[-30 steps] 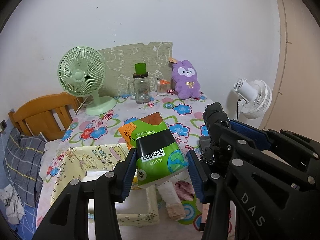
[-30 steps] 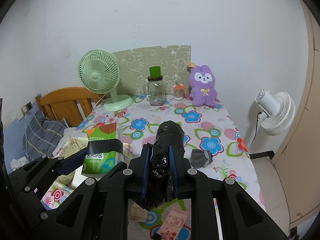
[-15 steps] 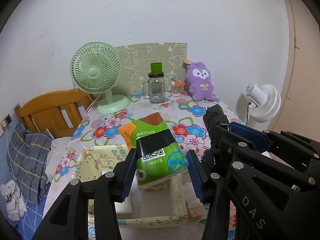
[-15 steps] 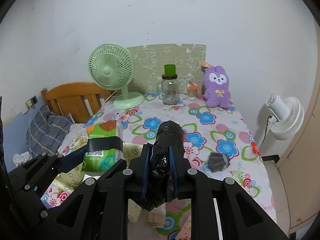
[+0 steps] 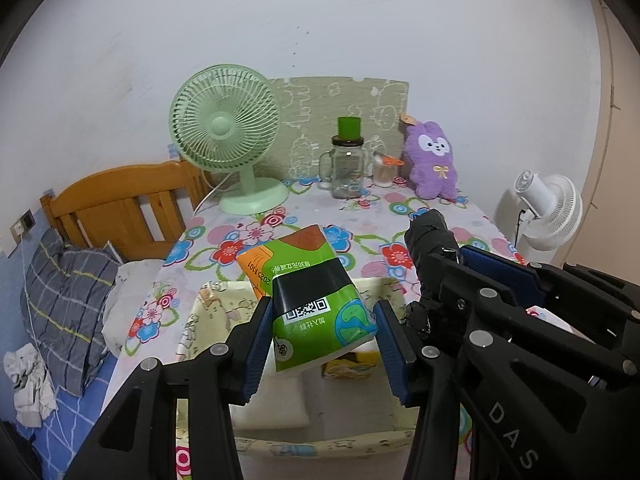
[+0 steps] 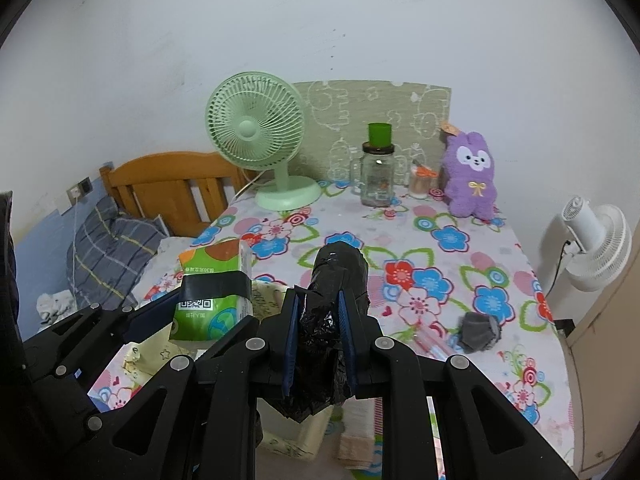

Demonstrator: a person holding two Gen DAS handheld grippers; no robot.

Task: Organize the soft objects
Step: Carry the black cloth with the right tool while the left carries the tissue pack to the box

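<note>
Carrying tissue pack in left gripper above fabric bin | right gripper clamped on black roll | risk: soft pack slipping sideways, landing outside bin, or grippers colliding

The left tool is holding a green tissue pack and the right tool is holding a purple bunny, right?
Not quite. The left tool does hold the green tissue pack, but the right tool is shut on a black plastic roll, as the right wrist view shows. The purple bunny sits untouched at the back of the table.
</note>
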